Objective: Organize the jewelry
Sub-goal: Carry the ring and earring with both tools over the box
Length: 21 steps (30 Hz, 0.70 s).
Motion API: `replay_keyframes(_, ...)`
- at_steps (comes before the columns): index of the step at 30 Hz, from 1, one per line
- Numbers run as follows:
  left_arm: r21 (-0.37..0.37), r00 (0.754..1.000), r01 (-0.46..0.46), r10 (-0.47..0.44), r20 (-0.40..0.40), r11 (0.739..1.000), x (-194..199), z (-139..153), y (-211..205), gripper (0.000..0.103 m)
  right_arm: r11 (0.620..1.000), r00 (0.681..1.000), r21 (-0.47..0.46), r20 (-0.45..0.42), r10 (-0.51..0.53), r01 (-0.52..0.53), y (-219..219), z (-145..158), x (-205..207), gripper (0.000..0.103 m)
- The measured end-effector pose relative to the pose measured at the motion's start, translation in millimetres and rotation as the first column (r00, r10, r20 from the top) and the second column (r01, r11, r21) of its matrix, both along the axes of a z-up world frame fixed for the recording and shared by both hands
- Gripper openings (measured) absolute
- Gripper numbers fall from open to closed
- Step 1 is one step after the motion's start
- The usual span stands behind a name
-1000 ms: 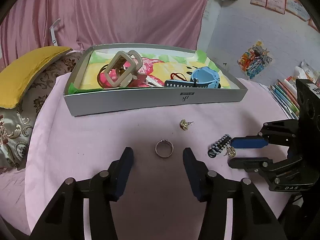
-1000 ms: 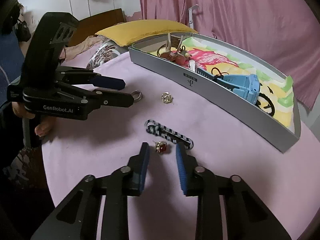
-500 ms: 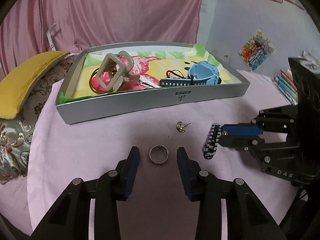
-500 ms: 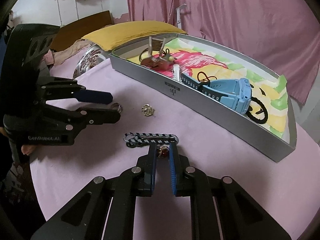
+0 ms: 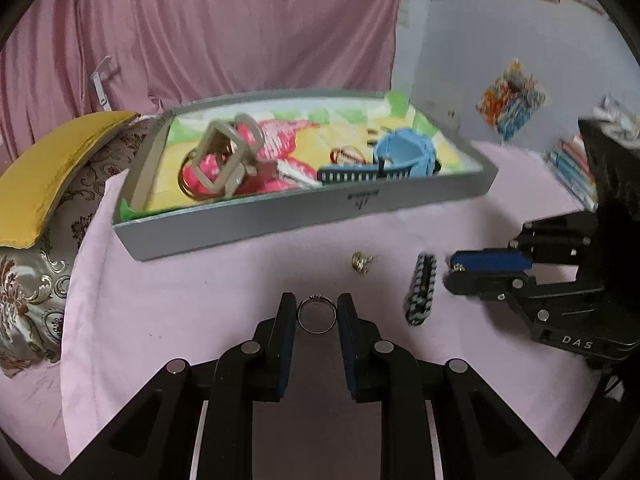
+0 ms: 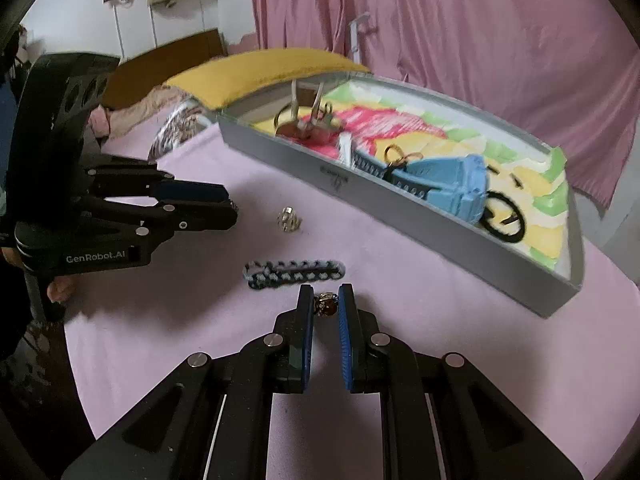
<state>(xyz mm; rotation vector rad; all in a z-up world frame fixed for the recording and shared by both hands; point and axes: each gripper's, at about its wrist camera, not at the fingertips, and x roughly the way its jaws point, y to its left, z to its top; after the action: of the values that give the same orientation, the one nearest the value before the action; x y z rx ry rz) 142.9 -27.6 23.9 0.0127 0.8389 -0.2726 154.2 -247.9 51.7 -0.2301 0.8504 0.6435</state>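
On the pink cloth, a silver ring (image 5: 316, 299) lies between the blue pads of my left gripper (image 5: 317, 308). Its jaws are closing and the pads touch the ring on both sides. My right gripper (image 6: 326, 300) is shut on a small red-and-gold earring (image 6: 325, 305). A black-and-grey braided bracelet (image 6: 294, 274) lies just beyond the right gripper's tips, and a gold stud earring (image 6: 289, 220) lies further out. The stud earring (image 5: 360, 262) and bracelet (image 5: 422, 288) lie between the two grippers. Behind them stands the grey tray (image 5: 280, 220).
The tray holds a beige hair claw (image 5: 228, 156), a blue watch (image 5: 408, 154) and hair ties. A yellow cushion (image 5: 52, 168) and a patterned pillow (image 5: 28, 280) lie left of the table. Books (image 5: 568, 164) are stacked at the right. A pink curtain hangs behind.
The left jaws have narrowed around the silver ring until the pads meet it. The right jaws came together on the small earring. Both grippers stayed nearly in place.
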Motion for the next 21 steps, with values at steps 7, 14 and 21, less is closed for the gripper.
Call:
replay_keyframes(7,-0.079,0.98,-0.053,0.067,0.188,0.995,-5.5,28.9,1.9,0.02,0.986,0.983,0.147,0.152,-0.101,0.078,-15.5,28.3,-0.1,0.011)
replay_keyframes(14,-0.103,0.913,-0.079,0.114,0.392,0.992,10.6,49.0,-7.6,0.02,0.956,0.925,0.244,0.3,-0.235,0.164,-28.0,48.0,14.0,0.011)
replay_keyframes(21,-0.14,0.872,-0.103,0.157,0.464,0.985,30.2,53.8,-14.6,0.02,0.934,0.864,0.27,0.381,-0.329,0.236,-32.8,53.7,28.6,0.011)
